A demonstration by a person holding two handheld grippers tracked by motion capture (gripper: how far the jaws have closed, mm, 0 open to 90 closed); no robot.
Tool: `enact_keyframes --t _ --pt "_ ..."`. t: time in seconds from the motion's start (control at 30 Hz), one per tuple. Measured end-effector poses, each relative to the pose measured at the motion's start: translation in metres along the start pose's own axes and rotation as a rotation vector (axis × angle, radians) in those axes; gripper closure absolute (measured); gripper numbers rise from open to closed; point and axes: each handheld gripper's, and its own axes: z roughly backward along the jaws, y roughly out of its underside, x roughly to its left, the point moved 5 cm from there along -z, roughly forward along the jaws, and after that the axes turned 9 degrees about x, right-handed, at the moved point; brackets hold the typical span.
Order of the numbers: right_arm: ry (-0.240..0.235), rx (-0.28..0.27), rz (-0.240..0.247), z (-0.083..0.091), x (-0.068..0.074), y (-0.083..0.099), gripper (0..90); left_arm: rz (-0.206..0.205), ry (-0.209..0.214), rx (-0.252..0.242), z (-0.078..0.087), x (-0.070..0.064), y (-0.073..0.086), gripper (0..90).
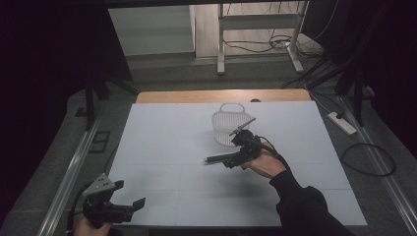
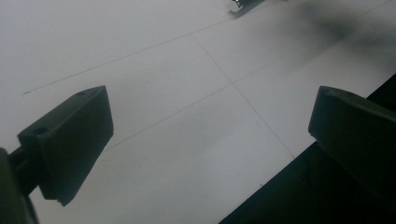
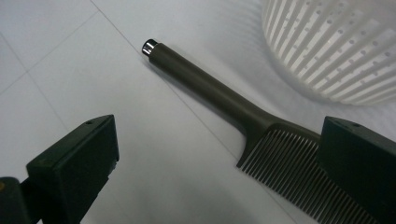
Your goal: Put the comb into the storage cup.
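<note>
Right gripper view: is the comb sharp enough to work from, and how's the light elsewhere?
Right gripper view: comb and basket crisp, evenly lit. Left gripper view: table slightly soft, dark shadow top right. High view: dim, surroundings nearly black.

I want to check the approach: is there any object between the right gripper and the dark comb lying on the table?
Nothing visible. In the right gripper view the right gripper is open just above the comb, with only bare table between. The white basket stands beyond the comb, apart from it.
</note>
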Motion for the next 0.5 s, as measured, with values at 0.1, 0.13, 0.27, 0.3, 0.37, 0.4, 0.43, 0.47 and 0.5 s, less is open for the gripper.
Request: enact_keyframes --t 0.1,0.13,0.27,0.3,0.37,0.4,0.43,0.47,0.5 --pt "0.015 0.013 0.008 -0.004 -0.001 -0.004 0.0 0.001 0.002 -0.001 0.000 0.000 0.000 1.0" --pt "0.019 0.015 0.010 -0.006 -0.001 -0.005 0.0 0.001 0.003 -0.001 0.000 0.000 0.000 1.0" --pt "0.024 0.032 0.022 -0.012 0.000 -0.010 0.0 0.004 0.007 -0.003 0.000 0.001 0.000 1.0" --pt "0.023 0.034 0.024 -0.013 0.001 -0.011 0.0 0.004 0.008 -0.003 0.000 0.001 0.000 1.0" --pt "0.023 0.039 0.034 -0.015 0.002 -0.013 0.0 0.006 0.009 -0.004 0.000 0.001 0.000 1.0" --pt "0.020 0.041 0.033 -0.016 0.002 -0.013 0.0 0.006 0.009 -0.004 0.000 0.001 0.000 1.0" --pt "0.016 0.040 0.032 -0.017 0.002 -0.015 0.0 0.006 0.011 -0.005 0.000 0.001 0.000 1.0" --pt "0.016 0.040 0.032 -0.017 0.002 -0.015 0.0 0.006 0.011 -0.005 0.000 0.001 0.000 1.0" --pt "0.019 0.044 0.027 -0.018 0.002 -0.016 2.9 0.007 0.012 -0.004 0.001 0.001 0.000 1.0"
